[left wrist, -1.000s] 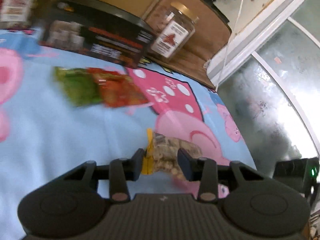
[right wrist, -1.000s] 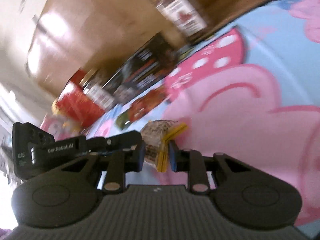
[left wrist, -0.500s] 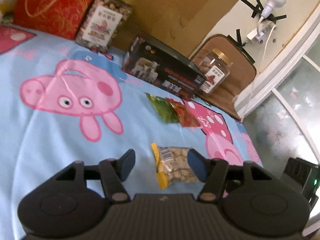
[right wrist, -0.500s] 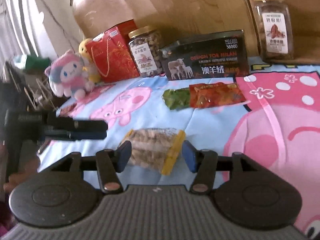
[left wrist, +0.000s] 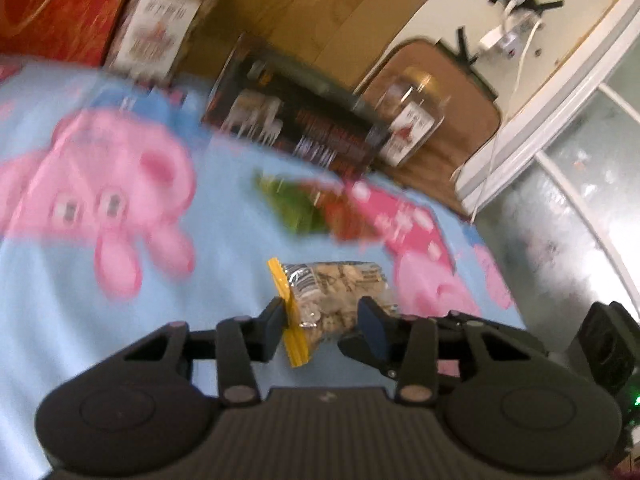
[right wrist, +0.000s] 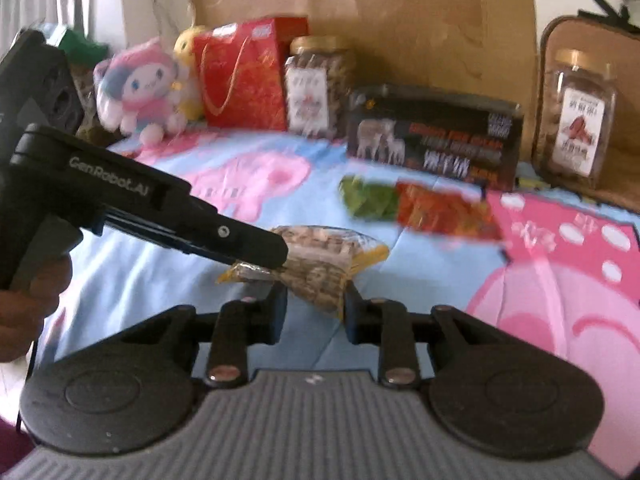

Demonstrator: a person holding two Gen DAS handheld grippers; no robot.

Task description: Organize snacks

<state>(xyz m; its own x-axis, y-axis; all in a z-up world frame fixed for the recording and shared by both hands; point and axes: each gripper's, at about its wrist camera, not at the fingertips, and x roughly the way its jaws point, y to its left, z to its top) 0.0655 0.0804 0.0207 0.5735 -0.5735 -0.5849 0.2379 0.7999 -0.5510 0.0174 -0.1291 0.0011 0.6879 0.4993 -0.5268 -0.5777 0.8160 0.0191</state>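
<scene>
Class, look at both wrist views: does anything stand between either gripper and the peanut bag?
Nothing visible does. The peanut bag already sits between the closing jaws of the left gripper and right gripper, one at each end.

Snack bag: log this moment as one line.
snack bag | between both sets of jaws | left gripper closing on it | right gripper closing on it | over the blanket

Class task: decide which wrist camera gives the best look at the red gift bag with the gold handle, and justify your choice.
The right wrist view: the red gift bag stands nearly whole, gold handle showing, between the plush toys and a jar. The left wrist view cuts the red gift bag off at the top left corner, blurred.
</scene>
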